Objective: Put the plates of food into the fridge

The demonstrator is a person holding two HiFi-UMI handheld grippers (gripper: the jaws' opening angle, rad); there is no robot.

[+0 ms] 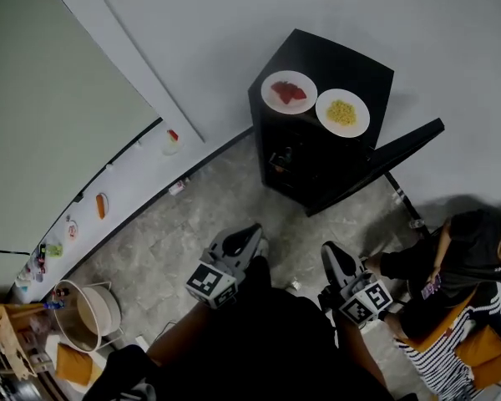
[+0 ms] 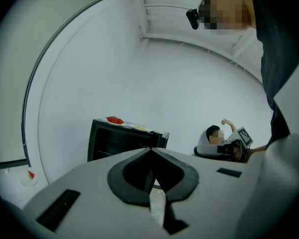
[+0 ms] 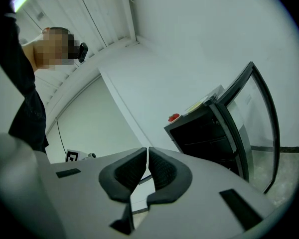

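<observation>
Two meals wait atop the black fridge (image 1: 351,67), red-food plate (image 1: 289,92) beside yellow-food plate (image 1: 342,112), door (image 1: 405,150) open. Left gripper (image 1: 249,234) and right gripper (image 1: 334,255) hang clenched, empty, well short; a shallow rim pinch could tilt a plate and spill it.

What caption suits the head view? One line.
Open fridge bears red-food plate and yellow-food plate; left gripper and right gripper, both shut, hover short.

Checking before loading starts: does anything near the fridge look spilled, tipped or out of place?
Nothing stands out. The plate of red food and the plate of yellow food sit flat, side by side, on top of the fridge, whose door stands open.
</observation>
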